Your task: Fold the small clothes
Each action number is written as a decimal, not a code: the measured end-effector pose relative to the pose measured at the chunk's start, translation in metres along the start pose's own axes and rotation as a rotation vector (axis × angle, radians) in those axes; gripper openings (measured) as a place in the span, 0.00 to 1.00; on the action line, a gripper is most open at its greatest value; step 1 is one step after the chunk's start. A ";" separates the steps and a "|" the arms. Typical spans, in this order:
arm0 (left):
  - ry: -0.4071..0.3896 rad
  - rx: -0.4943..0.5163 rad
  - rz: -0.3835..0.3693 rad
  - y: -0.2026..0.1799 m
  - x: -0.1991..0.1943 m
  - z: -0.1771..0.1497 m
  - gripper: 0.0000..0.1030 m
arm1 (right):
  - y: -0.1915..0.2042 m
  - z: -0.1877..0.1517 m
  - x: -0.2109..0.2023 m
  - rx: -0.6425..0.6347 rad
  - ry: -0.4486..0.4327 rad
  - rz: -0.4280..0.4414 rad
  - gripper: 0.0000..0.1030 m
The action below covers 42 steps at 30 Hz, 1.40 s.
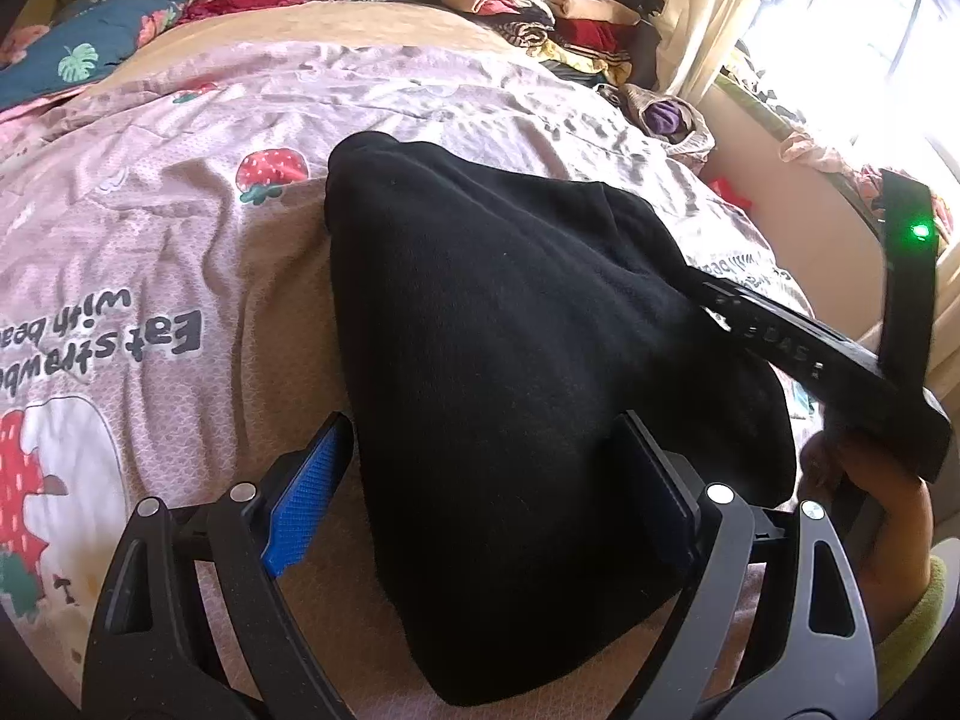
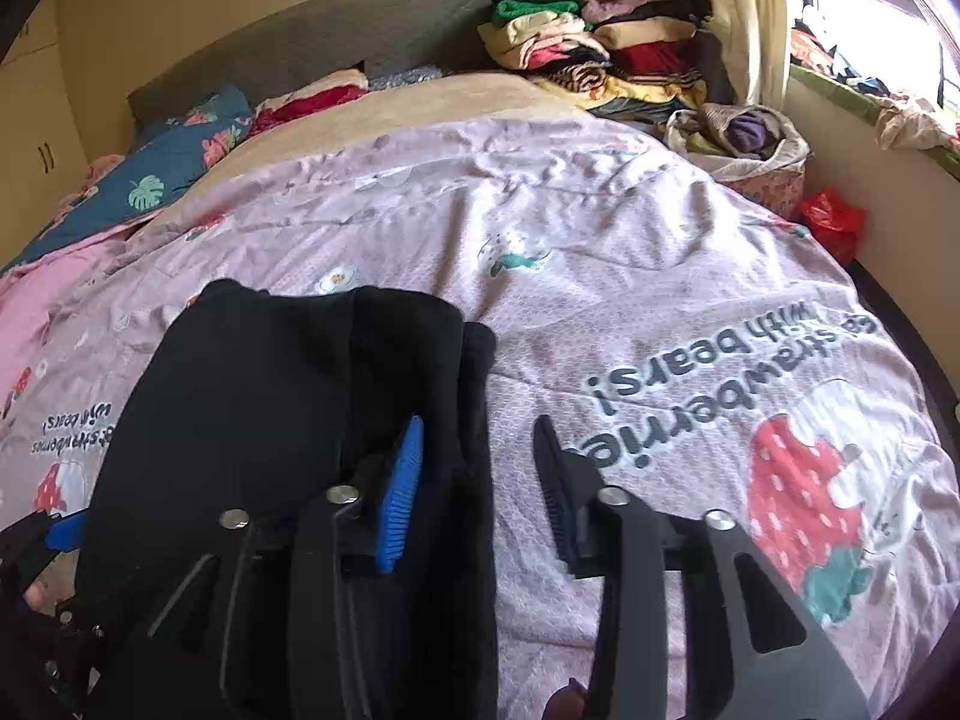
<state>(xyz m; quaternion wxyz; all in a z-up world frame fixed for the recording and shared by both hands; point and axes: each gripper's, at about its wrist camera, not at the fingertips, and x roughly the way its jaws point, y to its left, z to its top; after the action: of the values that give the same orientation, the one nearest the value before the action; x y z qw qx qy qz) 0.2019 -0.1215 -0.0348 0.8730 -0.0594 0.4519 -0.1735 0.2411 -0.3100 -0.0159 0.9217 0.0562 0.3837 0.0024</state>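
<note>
Now the left gripper (image 1: 486, 492) gapes wide astride the folded black garment (image 1: 510, 360); the right gripper (image 2: 480, 468), also spread, straddles its edge.

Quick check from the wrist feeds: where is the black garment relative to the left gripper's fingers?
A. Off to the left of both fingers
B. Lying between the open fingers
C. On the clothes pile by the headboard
B: the black garment lies on the bedspread, running between the left gripper's spread fingers.

A pink strawberry-print bedsheet (image 2: 600, 276) covers the bed, with a blue floral pillow (image 2: 174, 162) by the grey headboard (image 2: 336, 42). A stack of folded clothes (image 2: 606, 48) sits in the far corner near the curtain (image 2: 750, 18). A red plastic bag (image 2: 831, 219) lies beside the bed under the window.
</note>
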 end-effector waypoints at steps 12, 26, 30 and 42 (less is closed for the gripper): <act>-0.010 0.003 0.014 0.000 -0.017 -0.003 0.82 | -0.008 -0.023 -0.060 0.070 -0.055 0.135 0.49; -0.042 -0.012 0.006 0.003 -0.046 -0.013 0.91 | -0.010 -0.079 -0.060 0.068 0.089 0.071 0.60; -0.050 -0.012 0.001 0.003 -0.056 -0.019 0.91 | -0.005 -0.086 -0.081 0.052 0.029 0.064 0.64; -0.142 0.054 0.012 -0.002 -0.098 -0.046 0.91 | 0.024 -0.102 -0.161 0.029 -0.179 0.085 0.96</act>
<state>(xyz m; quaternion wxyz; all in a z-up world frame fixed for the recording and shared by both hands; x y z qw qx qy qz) 0.1122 -0.0860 0.0148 0.9052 -0.0454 0.3843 -0.1756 0.0557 -0.2834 0.0290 0.9506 0.0856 0.2969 0.0311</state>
